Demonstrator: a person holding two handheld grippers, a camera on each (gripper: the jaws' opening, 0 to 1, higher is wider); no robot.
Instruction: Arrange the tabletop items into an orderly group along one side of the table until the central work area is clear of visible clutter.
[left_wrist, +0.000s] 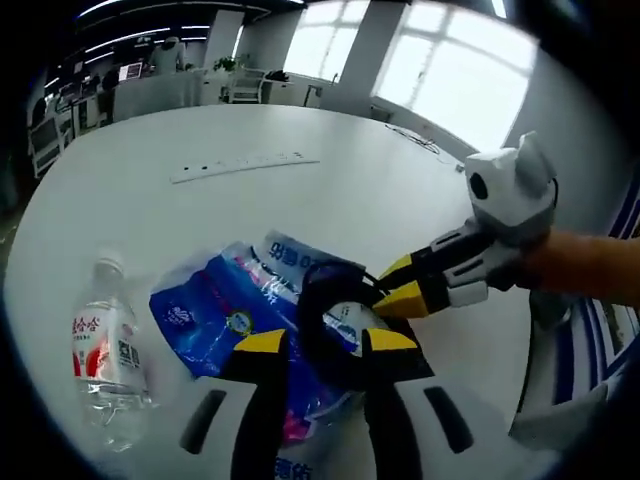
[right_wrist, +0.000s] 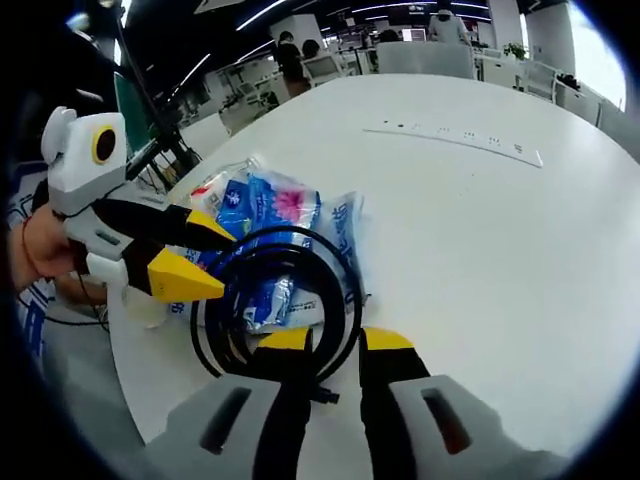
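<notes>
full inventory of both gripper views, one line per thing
table: 1, white, round, carrying everything below
power strip: 1, white, long, flat on the far part of the table
water bottle: 1, clear with red-and-white label, upright beside the packs
tissue packs: soft bundle, count unclear, blue and white, near table edge
cable coil: 1, black, lying on the packs
office desks and chairs: several, background
person's hand: 1, holding the left gripper
left gripper: yellow tips, black jaws, open astride the coil
right gripper: same colours, open at the coil's edge
</notes>
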